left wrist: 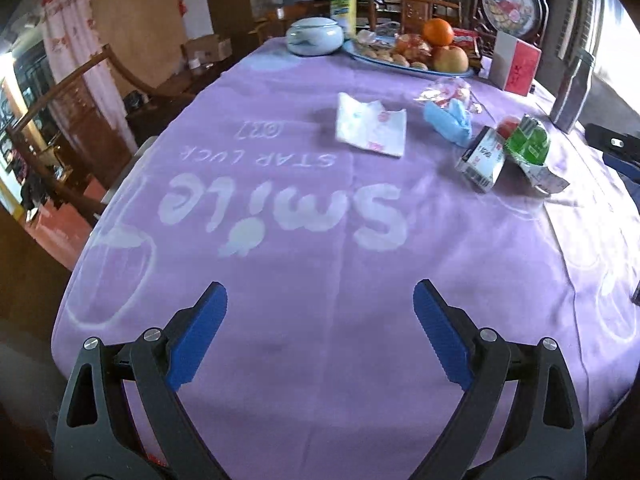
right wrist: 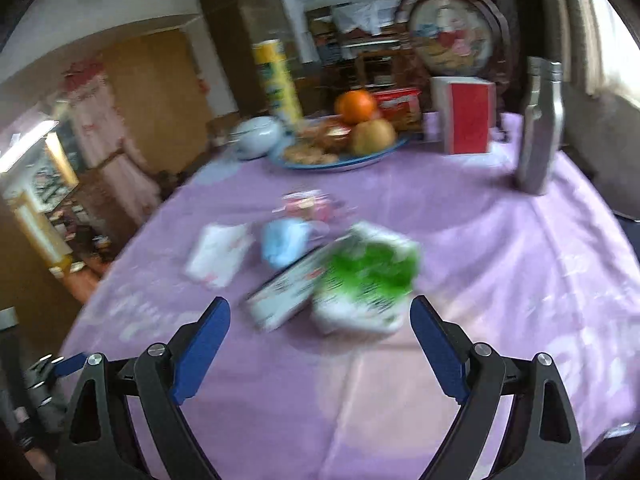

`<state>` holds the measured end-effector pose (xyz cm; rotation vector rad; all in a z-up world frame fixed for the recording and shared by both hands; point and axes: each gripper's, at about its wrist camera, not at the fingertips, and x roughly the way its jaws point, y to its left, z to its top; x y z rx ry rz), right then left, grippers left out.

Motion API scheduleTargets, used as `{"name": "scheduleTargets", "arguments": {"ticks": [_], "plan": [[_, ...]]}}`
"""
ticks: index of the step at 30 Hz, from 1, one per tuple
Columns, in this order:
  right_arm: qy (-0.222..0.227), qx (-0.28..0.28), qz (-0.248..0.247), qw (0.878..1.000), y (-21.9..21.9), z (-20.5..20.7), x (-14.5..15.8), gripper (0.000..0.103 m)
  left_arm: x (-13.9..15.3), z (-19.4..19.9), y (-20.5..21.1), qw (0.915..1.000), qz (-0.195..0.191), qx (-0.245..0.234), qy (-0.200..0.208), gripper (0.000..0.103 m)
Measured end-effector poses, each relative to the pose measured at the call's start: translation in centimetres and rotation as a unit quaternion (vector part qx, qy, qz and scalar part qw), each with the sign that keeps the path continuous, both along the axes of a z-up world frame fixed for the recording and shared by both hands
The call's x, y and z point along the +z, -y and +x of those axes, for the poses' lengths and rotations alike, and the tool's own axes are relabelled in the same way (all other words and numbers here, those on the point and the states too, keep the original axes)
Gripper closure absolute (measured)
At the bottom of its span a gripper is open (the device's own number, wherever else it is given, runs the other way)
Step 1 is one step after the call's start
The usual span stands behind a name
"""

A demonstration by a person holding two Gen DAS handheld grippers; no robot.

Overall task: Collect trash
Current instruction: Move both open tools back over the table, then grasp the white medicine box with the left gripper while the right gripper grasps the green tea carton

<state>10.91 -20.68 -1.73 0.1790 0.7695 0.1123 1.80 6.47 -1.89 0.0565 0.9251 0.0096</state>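
**Both tongs spread and empty, trash sitting mid-desk**

So the left tongs [left wrist: 320,308] are spread wide with nothing between them, low in the left wrist view over the purple tablecloth [left wrist: 280,280] on the desk. The right tongs [right wrist: 320,320] are just as wide apart and empty, bottom center of the right wrist view.

The trash is bunched in the middle of the desk. In the left view it's upper right of center: a white wrapper [left wrist: 370,124] lying flat, a crumpled blue glove [left wrist: 448,118], a clear candy wrapper [left wrist: 448,90] just behind it, then a small carton [left wrist: 482,158] touching a green pack [left wrist: 528,146]. In the right view the green pack [right wrist: 366,280] and carton [right wrist: 284,292] sit right ahead of the tongs, though that picture is smeared, so details are mushy.

What could go wrong, my guess: the carton and green pack lean on each other, so pinching one may drag or tip the other. The flat wrapper looks hard to get under, and the tongs could snag the tablecloth instead and tug it, which would be bad for the metal bottle [right wrist: 540,128] and fruit plate [right wrist: 344,162] at the top of the frame. I can't see a trash bin in either view.
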Motion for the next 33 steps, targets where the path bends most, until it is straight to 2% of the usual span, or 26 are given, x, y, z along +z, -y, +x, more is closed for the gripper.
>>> {"name": "scheduleTargets", "arguments": {"ticks": [4,9,15,20,24,29,33], "plan": [[-0.055,-0.052,0.011,0.997,2.4,3.6,-2.9,0.013,0.2,1.5,1.7,0.9998,0.009,-0.016,-0.001,0.012],[-0.097,-0.063,0.063,0.991,4.2,4.5,-5.9,0.015,0.4,4.6,4.8,0.9987,0.024,-0.044,0.002,0.012],[-0.101,-0.057,0.074,0.990,4.1,4.5,-6.4,0.021,0.3,8.7,9.5,0.9955,0.037,-0.086,0.013,0.012],[-0.111,-0.048,0.083,0.989,3.8,4.5,-6.6,0.022,-1.2,11.3,12.8,0.9902,0.038,-0.135,-0.005,0.012],[-0.105,-0.047,0.084,0.990,3.7,4.2,-6.2,0.022,-3.0,12.9,14.1,0.9876,0.045,-0.149,-0.023,0.012],[-0.106,-0.042,0.095,0.989,3.7,4.1,-6.1,0.022,-4.8,14.8,15.2,0.9846,0.029,-0.163,-0.054,0.012],[-0.110,-0.040,0.099,0.988,3.6,4.1,-6.2,0.022,-5.0,15.7,15.6,0.9839,0.017,-0.171,-0.049,0.012]]}}
